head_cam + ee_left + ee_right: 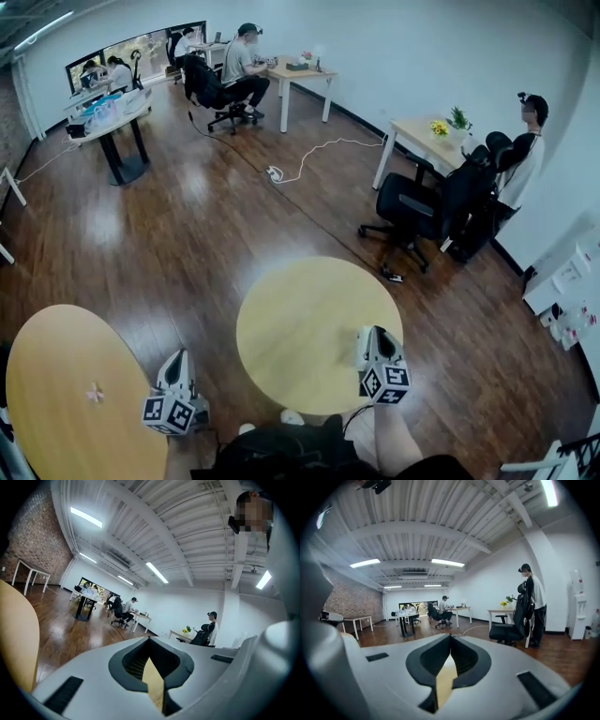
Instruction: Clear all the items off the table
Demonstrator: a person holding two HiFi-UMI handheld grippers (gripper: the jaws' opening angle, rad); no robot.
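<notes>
In the head view a round yellow table (300,319) stands in front of me with nothing on its top. My right gripper (375,337) hovers over its right edge, jaws together and empty. My left gripper (177,362) hangs over the floor between this table and a second round yellow table (52,375) at the lower left, where a small pink item (95,394) lies. In the left gripper view the left gripper (149,639) has its jaws meeting with nothing between them. The right gripper (451,637) looks the same in its own view.
Black office chairs (422,211) and a standing person (525,155) are at the right, beside a desk with flowers (422,136). A white cable (314,153) runs over the wood floor. People sit at a far desk (300,75). A white shelf unit (562,281) stands at the right wall.
</notes>
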